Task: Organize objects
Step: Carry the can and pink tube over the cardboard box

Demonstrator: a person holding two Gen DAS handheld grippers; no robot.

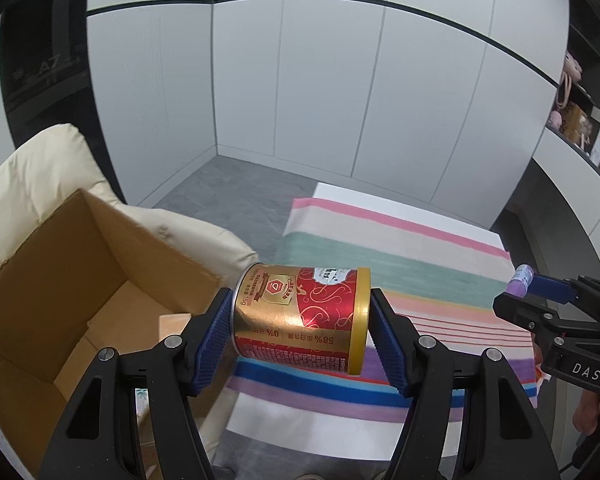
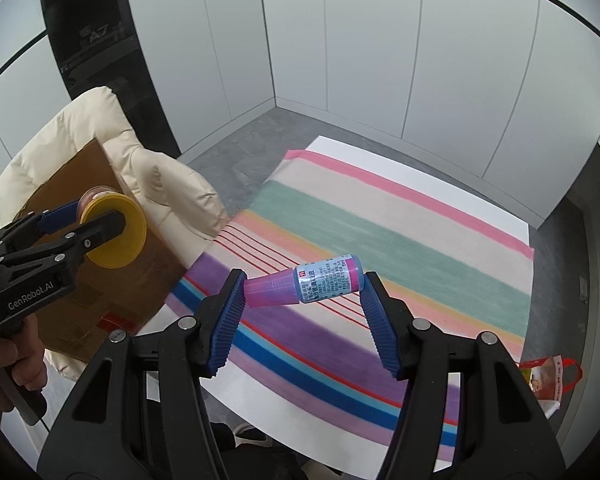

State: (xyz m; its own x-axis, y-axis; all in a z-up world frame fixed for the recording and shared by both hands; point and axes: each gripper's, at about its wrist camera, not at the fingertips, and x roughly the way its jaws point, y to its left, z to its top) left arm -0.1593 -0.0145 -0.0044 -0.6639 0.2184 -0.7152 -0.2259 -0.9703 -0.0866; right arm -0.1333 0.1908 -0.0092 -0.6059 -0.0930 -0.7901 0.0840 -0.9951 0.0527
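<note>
My left gripper (image 1: 300,322) is shut on a red and gold can (image 1: 302,316) with a yellow lid, held sideways in the air beside the open cardboard box (image 1: 56,280). The right wrist view shows that can's yellow lid (image 2: 114,232) in front of the box (image 2: 100,264). My right gripper (image 2: 302,292) is shut on a small pink and blue bottle (image 2: 306,285), held end to end above the striped cloth (image 2: 400,232). In the left wrist view the bottle (image 1: 520,280) pokes out of the right gripper at the right edge.
The box leans against a cream padded jacket (image 1: 28,176) on the left. The striped cloth (image 1: 400,264) covers a white table over grey floor (image 1: 228,196). A red-handled bag (image 2: 548,380) lies at the table's right edge. Shelves with items (image 1: 584,128) stand far right.
</note>
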